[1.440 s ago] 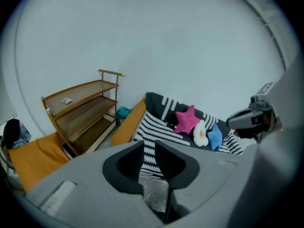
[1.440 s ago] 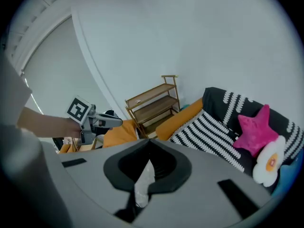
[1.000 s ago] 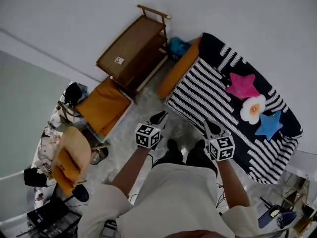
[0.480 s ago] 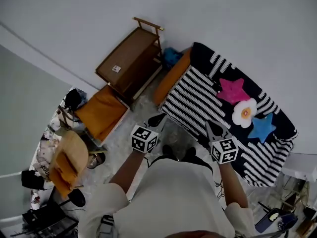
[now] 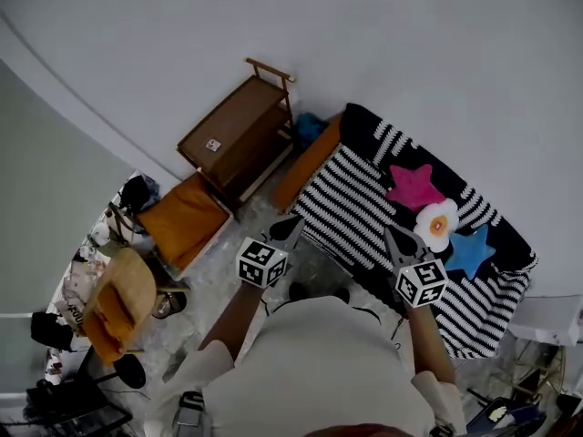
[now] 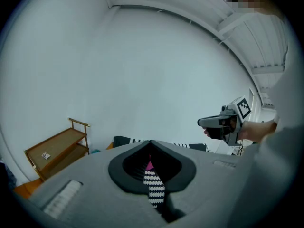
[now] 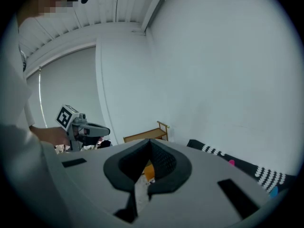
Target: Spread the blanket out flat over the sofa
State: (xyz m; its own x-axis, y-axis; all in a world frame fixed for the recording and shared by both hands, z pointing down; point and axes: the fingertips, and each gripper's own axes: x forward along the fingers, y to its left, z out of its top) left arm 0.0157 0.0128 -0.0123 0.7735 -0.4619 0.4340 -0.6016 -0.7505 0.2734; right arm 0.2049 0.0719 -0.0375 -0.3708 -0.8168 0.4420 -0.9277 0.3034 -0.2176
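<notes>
Head view: a black-and-white striped blanket (image 5: pixel 360 203) lies spread over the sofa (image 5: pixel 306 167) at right, whose orange end shows uncovered. A pink star cushion (image 5: pixel 414 188), a white flower cushion (image 5: pixel 437 224) and a blue star cushion (image 5: pixel 469 251) rest on it. The left gripper (image 5: pixel 290 228) and right gripper (image 5: pixel 398 242) are raised, neither touching it. A white label (image 5: pixel 212 145) on the wooden shelf unit (image 5: pixel 241 121) is too small to read. Left gripper view: the jaws have just closed together, empty; striped fabric shows beyond. Right gripper view: the jaws are pressed together, empty.
</notes>
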